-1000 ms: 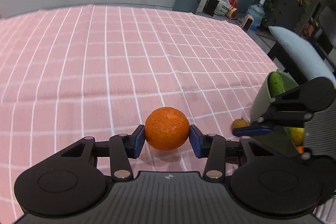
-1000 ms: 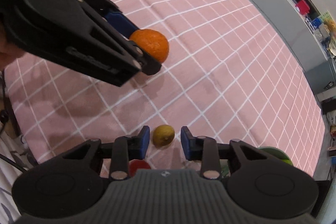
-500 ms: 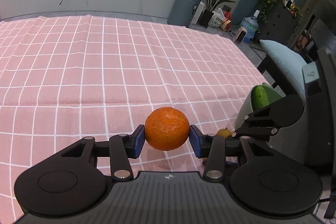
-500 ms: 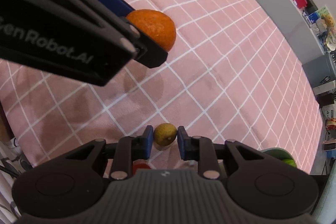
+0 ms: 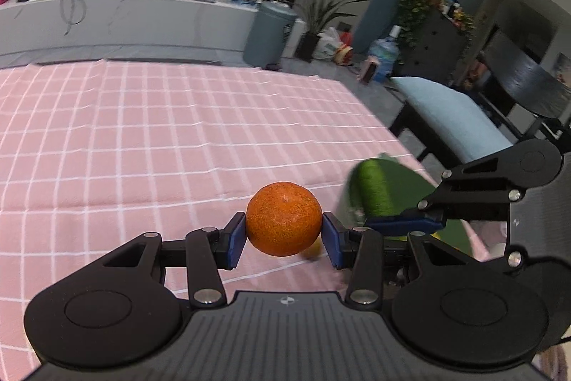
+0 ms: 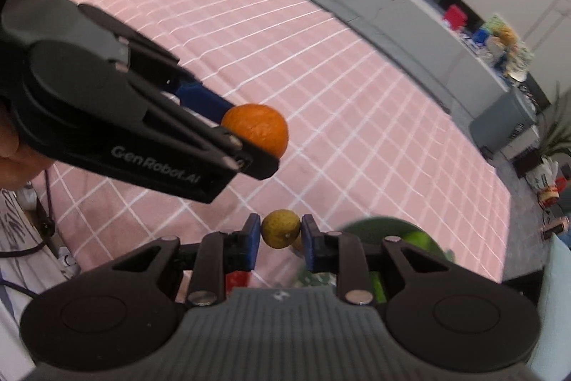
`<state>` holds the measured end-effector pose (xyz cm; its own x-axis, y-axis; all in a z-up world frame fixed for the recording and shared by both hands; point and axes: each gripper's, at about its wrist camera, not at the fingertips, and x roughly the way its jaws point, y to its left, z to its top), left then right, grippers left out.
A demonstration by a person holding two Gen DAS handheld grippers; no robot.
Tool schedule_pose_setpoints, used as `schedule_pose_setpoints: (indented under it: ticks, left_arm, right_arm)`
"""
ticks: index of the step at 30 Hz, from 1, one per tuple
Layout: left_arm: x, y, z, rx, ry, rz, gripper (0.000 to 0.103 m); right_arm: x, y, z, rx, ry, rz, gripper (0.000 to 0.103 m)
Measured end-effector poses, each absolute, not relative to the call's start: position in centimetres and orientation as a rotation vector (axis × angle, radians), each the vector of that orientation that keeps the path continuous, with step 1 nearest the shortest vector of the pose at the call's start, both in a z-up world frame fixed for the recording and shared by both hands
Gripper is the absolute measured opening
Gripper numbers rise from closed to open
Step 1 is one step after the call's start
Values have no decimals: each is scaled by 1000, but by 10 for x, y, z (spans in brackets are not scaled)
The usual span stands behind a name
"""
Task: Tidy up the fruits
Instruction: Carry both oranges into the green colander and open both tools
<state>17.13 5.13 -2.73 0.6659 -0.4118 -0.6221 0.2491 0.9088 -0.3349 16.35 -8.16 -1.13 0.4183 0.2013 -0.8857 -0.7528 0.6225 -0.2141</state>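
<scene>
My left gripper (image 5: pixel 284 234) is shut on a round orange (image 5: pixel 283 224), held clear of the pink checked cloth (image 5: pixel 142 131). In the right wrist view the same orange (image 6: pixel 264 127) shows at the tip of that gripper's black fingers (image 6: pixel 200 149), up and to the left. My right gripper (image 6: pixel 280 238) is shut on a small yellow-green fruit (image 6: pixel 281 228), lifted above the cloth. A green bowl (image 6: pixel 378 227) with green fruit (image 6: pixel 421 240) lies just right of it. From the left wrist, the right gripper's blue pad (image 5: pixel 403 224) crosses in front of the bowl (image 5: pixel 410 177) and a long green fruit (image 5: pixel 371 188).
A red item (image 6: pixel 237 279) shows below my right fingers. A chair with a pale blue cushion (image 5: pixel 453 116) stands beyond the table's right edge. A grey counter (image 5: pixel 125 20) and a bin (image 5: pixel 271 34) are behind the table. A hand (image 6: pixel 14 163) holds the left gripper.
The right jaws shut on the small yellow-green fruit and lifted it off the cloth. The left gripper rose with the orange and both views tilted up toward the room.
</scene>
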Motion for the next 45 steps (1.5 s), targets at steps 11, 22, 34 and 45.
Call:
schedule_pose_setpoints:
  ticks: [11, 22, 34, 45]
  left_arm:
    - [171, -12, -13, -112, 747, -493, 51]
    - [182, -64, -26, 24, 817, -571, 51]
    - [188, -87, -49, 99, 889, -562, 51]
    - [193, -90, -60, 121, 937, -513, 52]
  right_arm:
    - [156, -144, 2, -598, 982, 533, 20]
    - [165, -194, -19, -501, 1043, 491, 20]
    - [174, -213, -43, -458, 1070, 489, 20]
    - [173, -218, -45, -432, 1068, 495, 21]
